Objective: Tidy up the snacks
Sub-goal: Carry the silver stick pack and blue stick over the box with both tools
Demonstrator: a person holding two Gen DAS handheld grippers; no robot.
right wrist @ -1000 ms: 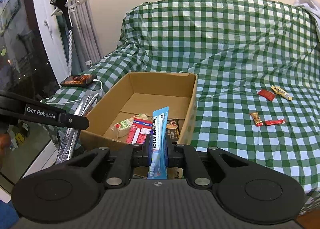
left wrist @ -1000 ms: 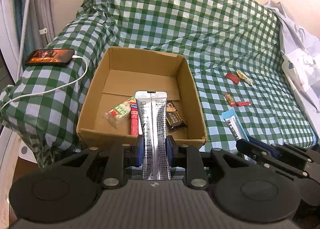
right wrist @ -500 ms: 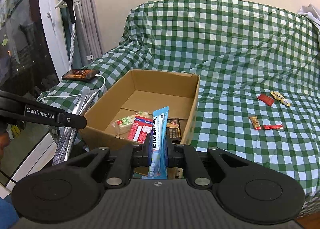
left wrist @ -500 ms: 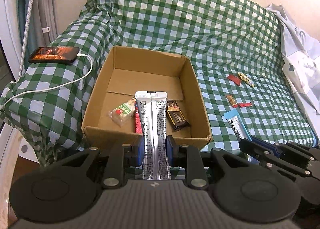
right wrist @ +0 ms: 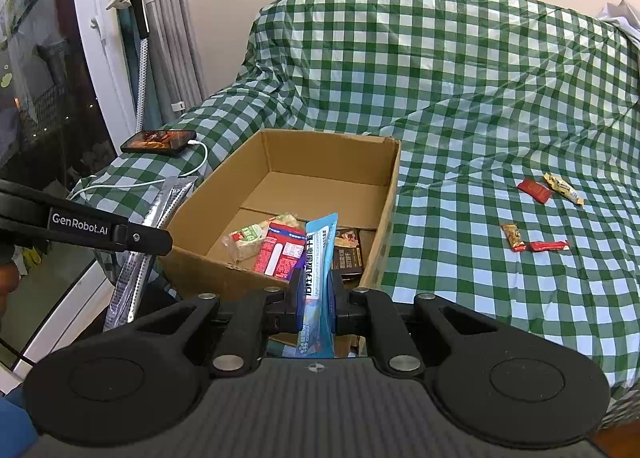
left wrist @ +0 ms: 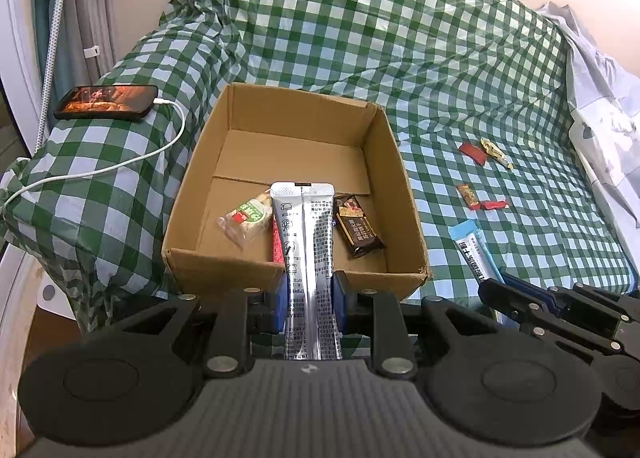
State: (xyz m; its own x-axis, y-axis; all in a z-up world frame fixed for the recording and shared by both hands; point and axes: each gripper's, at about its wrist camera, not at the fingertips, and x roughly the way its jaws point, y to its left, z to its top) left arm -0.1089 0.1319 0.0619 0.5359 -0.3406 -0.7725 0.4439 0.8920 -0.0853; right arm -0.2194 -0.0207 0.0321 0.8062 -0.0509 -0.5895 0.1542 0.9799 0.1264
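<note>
Over the cardboard box (left wrist: 208, 254), two snacks held.
"GenRobot.AI"-marked left hand-held gripper (left wrist: 308, 298) clamps a silver sachet (left wrist: 306, 242); right hand-held gripper (right wrist: 316, 298) pinches a blue bar (right wrist: 318, 258).

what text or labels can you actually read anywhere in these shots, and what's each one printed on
"GenRobot.AI": white letters on the black side of the left gripper, seen in the right wrist view.
Blue stick pack in the right gripper: a column of printed characters, too blurred to read.
Silver stick pack in the left gripper: fine print and icons, too small to read.
Red and white packet, brown bar and green-label snack in the cardboard box: print unreadable.
</note>
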